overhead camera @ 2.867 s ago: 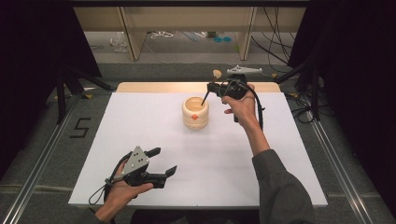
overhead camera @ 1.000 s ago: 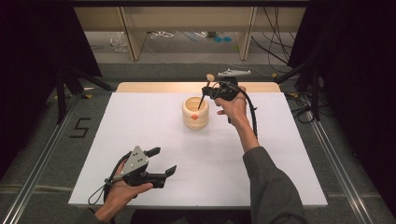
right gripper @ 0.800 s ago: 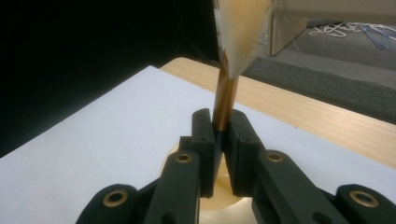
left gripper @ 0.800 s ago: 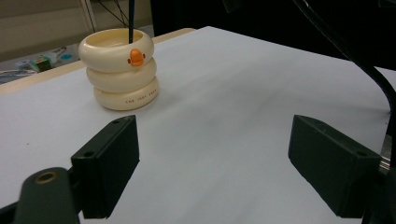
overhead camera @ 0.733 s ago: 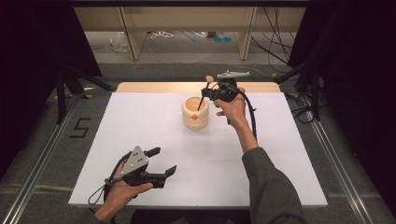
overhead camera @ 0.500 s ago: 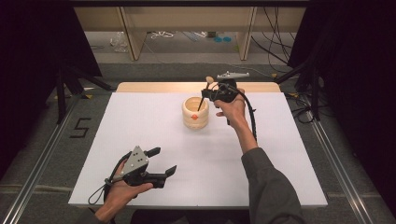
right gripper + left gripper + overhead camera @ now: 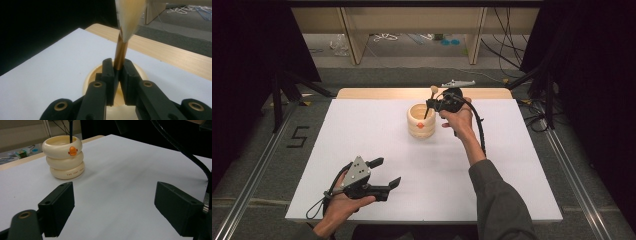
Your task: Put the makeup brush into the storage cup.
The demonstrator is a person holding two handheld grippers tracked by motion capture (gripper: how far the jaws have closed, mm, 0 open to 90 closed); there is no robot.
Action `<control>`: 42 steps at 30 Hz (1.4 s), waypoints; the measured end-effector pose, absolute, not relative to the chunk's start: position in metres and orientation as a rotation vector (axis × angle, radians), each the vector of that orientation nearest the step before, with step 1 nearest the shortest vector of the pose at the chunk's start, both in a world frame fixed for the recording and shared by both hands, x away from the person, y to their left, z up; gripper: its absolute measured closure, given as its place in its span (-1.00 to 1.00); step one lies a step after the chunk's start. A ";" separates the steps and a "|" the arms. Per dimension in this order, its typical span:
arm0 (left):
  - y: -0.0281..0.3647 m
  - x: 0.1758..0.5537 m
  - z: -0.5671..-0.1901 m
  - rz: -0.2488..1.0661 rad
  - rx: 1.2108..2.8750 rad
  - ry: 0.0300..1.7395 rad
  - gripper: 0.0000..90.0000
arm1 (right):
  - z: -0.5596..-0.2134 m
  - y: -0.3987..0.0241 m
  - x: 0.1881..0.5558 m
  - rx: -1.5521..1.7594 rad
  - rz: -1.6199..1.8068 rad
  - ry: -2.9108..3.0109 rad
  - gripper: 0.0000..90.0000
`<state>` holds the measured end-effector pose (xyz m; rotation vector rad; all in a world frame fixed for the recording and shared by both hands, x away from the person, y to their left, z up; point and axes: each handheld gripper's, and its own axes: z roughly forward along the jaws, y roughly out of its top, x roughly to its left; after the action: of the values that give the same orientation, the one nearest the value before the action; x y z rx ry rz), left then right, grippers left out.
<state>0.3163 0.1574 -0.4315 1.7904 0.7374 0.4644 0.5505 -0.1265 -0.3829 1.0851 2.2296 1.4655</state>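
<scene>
A cream cup (image 7: 421, 122) shaped like stacked rings, with an orange duck on its front, stands at the back middle of the white table; it also shows in the left gripper view (image 7: 65, 157) and under the jaws in the right gripper view (image 7: 87, 80). My right gripper (image 7: 430, 103) hovers at the cup's rim, shut on a brush (image 7: 432, 95). Its jaws have just been opening slightly, with the copper ferrule (image 7: 121, 52) still between the pads (image 7: 108, 68). The brush stands bristles up, its dark handle (image 7: 71, 130) reaching down into the cup. My left gripper (image 7: 387, 172) rests open near the front edge, nothing between its jaws (image 7: 113, 212).
A wooden strip (image 7: 377, 93) runs along the table's far edge. Beyond it are shelf legs (image 7: 352, 35) and cables on the floor. Metal rails (image 7: 572, 175) flank the table, and a "5" mark (image 7: 298, 136) is on the floor at left.
The right gripper has shifted slightly left over the cup and the brush has come upright, handle down into the cup. The left gripper has not moved.
</scene>
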 end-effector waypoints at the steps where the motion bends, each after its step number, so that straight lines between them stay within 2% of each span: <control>1: 0.157 0.316 -0.431 0.465 1.791 0.734 -0.64 | -0.382 -0.126 0.550 1.116 1.462 2.219 0.54; 6: 0.157 0.318 -0.432 0.463 1.786 0.719 -0.64 | -0.380 -0.126 0.549 1.177 1.413 2.188 -0.18; 9: 0.157 0.317 -0.432 0.469 1.794 0.724 -0.64 | -0.379 -0.129 0.549 1.216 1.391 2.182 -0.44; 12: 0.157 0.318 -0.432 0.469 1.793 0.725 -0.64 | -0.377 -0.132 0.548 1.231 1.380 2.167 -0.57; 19: 0.156 0.316 -0.432 0.431 1.779 0.736 -0.64 | -0.368 -0.135 0.540 1.203 1.424 2.139 -0.59; 26: 0.159 0.318 -0.431 0.472 1.780 0.736 -0.64 | -0.359 -0.136 0.528 1.148 1.453 2.103 -0.59; 42: 0.160 0.319 -0.431 0.475 1.774 0.745 -0.64 | -0.361 -0.158 0.494 1.104 1.440 2.056 -0.63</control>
<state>0.3188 0.1596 -0.4312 1.7737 0.7446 0.4749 0.4940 -0.1577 -0.3606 1.1045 2.0556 1.4401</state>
